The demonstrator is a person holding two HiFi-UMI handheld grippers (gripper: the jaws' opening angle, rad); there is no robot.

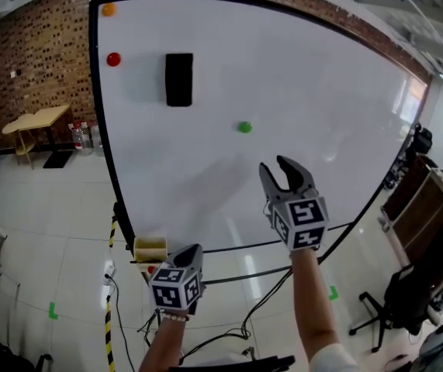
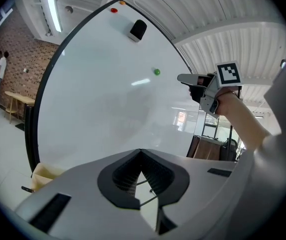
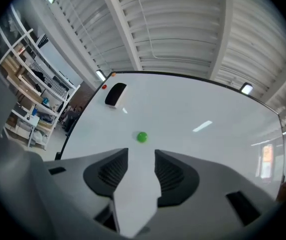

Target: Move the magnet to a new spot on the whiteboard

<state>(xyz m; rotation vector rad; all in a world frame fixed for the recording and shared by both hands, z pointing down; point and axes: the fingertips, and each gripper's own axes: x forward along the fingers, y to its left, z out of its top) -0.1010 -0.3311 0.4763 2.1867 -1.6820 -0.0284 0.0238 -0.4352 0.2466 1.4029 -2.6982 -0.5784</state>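
Right tongs (image 3: 141, 154) spread and empty, lined up on the green magnet (image 3: 141, 137); left tongs (image 2: 140, 151) clenched on nothing

Raised toward the whiteboard (image 1: 322, 91), the right tongs (image 1: 283, 173) have their jaws apart with bare board showing through the gap, and the green magnet (image 1: 244, 127) sits on the board just above and ahead of that gap, not yet between the pads. That aim suggests the green one is the piece to move, and the jaws look spread to take it from either side. Low by the board's bottom edge, the left tongs (image 1: 192, 250) have their tips together, apparently kept out of the way. Near the top left corner, well apart from the green magnet, are a red magnet (image 1: 113, 59), an orange magnet (image 1: 109, 9) and a black eraser (image 1: 178, 79)
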